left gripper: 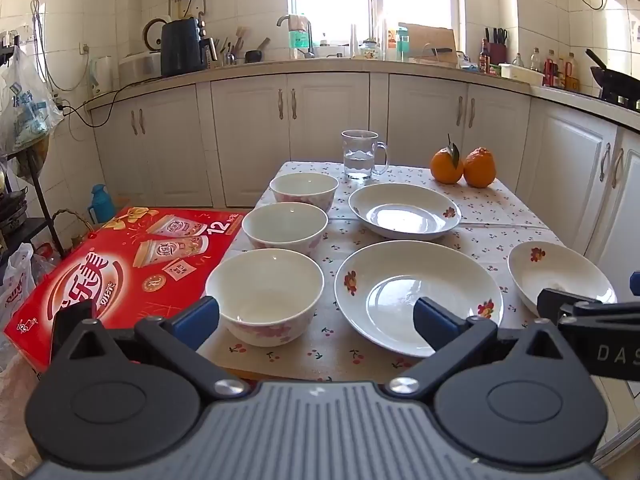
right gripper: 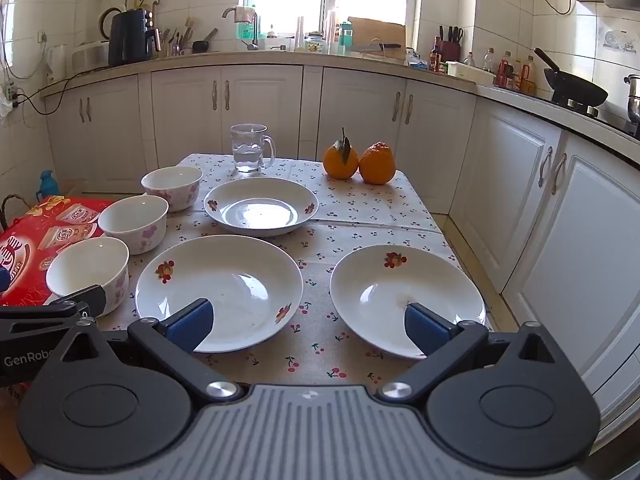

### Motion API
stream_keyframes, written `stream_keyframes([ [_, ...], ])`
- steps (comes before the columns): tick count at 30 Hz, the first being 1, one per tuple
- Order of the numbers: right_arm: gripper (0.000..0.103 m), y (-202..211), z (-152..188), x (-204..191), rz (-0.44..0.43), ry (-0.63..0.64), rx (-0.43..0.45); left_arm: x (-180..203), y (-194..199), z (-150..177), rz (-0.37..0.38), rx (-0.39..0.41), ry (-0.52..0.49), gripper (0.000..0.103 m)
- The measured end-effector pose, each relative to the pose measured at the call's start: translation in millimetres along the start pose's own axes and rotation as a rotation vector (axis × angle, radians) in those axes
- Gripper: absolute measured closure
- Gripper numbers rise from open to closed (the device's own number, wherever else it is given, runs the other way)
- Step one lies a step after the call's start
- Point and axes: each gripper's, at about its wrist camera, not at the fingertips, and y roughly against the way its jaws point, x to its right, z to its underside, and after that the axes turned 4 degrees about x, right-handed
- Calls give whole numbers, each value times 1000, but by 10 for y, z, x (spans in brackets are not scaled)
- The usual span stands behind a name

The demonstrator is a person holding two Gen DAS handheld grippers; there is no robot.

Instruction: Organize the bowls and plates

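Bowls, three of them [left gripper: 264, 294] [left gripper: 285, 227] [left gripper: 304, 189], line the desk's [right gripper: 360, 204] left edge. Beside them sit two plates [right gripper: 219, 292] [right gripper: 261, 205], with a third plate [right gripper: 407, 300] near the right edge. Left claw [left gripper: 316, 322] and right claw [right gripper: 307, 326] both hover spread wide over the near edge, gripping nothing.

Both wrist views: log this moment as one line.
phase: pre-grasp | left gripper: open, empty | right gripper: open, empty | bowls: three, unstacked | plates: three, unstacked
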Motion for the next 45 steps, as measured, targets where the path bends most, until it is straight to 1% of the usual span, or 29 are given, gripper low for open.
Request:
stream_keyframes([
  [15,0,-7,-1,7,-3,-2,-4,11,40,-8,2,15,-5,0],
  [45,0,30,-4,3,-8,2,3,0,68,-16,-1,18,4,0],
])
